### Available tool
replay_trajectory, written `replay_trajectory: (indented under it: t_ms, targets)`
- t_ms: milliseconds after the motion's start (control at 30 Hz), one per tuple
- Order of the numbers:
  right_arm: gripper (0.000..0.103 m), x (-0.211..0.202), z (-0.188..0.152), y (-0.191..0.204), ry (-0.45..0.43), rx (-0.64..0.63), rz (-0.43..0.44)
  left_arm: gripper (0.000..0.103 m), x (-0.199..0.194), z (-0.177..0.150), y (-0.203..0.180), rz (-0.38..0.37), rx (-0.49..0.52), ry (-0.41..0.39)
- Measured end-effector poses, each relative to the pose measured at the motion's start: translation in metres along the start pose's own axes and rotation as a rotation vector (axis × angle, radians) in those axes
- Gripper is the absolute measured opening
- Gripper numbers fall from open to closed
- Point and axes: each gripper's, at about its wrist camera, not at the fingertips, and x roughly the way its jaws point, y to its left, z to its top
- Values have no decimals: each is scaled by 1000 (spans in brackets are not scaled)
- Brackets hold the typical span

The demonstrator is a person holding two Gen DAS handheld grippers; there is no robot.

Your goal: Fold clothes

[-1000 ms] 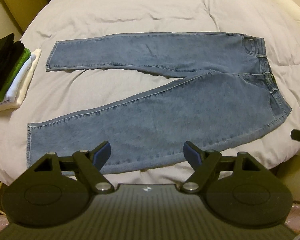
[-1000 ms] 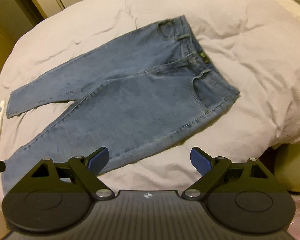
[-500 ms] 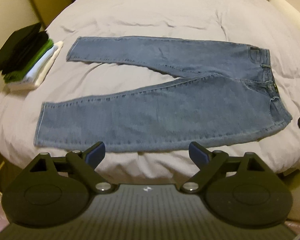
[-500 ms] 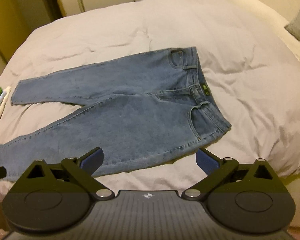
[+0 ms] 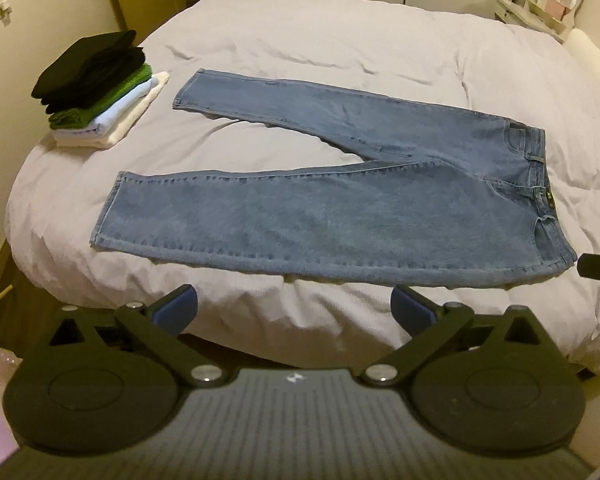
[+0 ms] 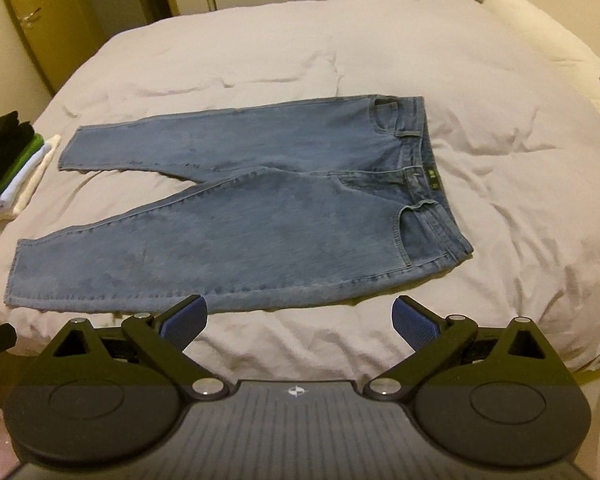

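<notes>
One bed (image 5: 340, 60) carries jeans (image 5: 340, 208) spread flat mid-frame, unfolded, legs apart; a folded stack (image 5: 100, 96) sits upper left, apparently finished. Left gripper (image 5: 294, 306) and right gripper (image 6: 299, 316) hover, fingers spread, empty.

My left tongs (image 5: 294, 310) and right tongs (image 6: 300, 316) look alike: black linkage arms, blue textured pads (image 6: 414, 322), silver pivot screws (image 6: 206, 386), round black discs either side, and a ribbed grey body bearing a small white emblem.
</notes>
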Motion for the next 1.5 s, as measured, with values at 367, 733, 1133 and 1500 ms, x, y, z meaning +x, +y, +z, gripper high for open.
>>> replay_trajectory:
  t_ms: [367, 733, 1133, 1500]
  targets:
    - [101, 1, -10, 4, 36, -33, 32, 102, -9, -11, 10, 56, -47, 21]
    - [101, 16, -18, 4, 94, -41, 56, 102, -9, -15, 13, 101, -46, 46]
    - [101, 22, -14, -12, 103, -14, 52, 102, -5, -4, -5, 98, -15, 35]
    - [101, 24, -6, -35, 92, 37, 40, 102, 3, 12, -27, 74, 28, 26]
